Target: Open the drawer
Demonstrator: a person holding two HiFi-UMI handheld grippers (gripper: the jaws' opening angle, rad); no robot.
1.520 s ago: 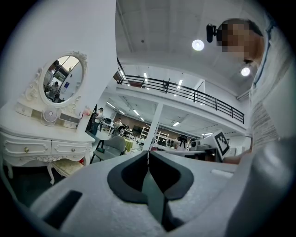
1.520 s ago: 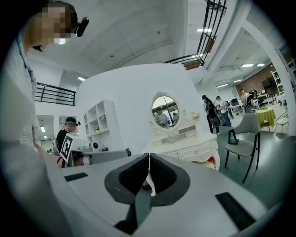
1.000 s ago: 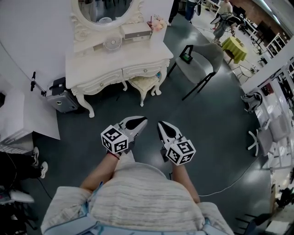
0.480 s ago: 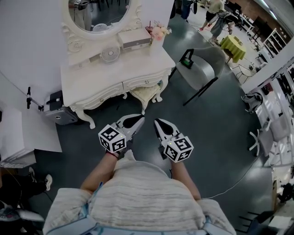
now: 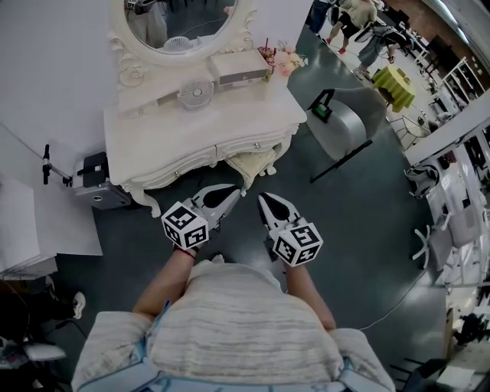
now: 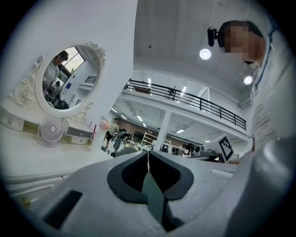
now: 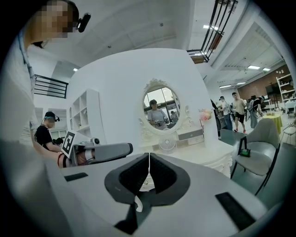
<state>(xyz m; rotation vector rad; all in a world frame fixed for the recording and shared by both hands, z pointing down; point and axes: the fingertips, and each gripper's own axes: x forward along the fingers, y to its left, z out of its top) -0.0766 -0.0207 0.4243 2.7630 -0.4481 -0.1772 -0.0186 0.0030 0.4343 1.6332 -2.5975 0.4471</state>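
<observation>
A white carved dressing table (image 5: 207,122) with an oval mirror (image 5: 184,19) stands ahead, drawers along its front. One drawer front (image 5: 246,147) with a small knob is closed, as is another (image 5: 182,164) to its left. My left gripper (image 5: 234,191) is shut and empty, held level just short of the table's front edge. Beside it my right gripper (image 5: 265,201) is also shut and empty. In the left gripper view the left gripper (image 6: 148,156) has its pads together, with the table top (image 6: 32,159) at the left. The right gripper (image 7: 149,158) faces the mirror (image 7: 161,109).
An upholstered stool (image 5: 251,162) is tucked under the table. On top sit a small fan (image 5: 196,95), a box (image 5: 239,67) and flowers (image 5: 283,55). A grey chair (image 5: 342,122) stands to the right, a grey case (image 5: 98,184) on the floor to the left.
Both grippers have moved forward together towards the dressing table, which now lies closer in the head view. Both have stayed shut.
</observation>
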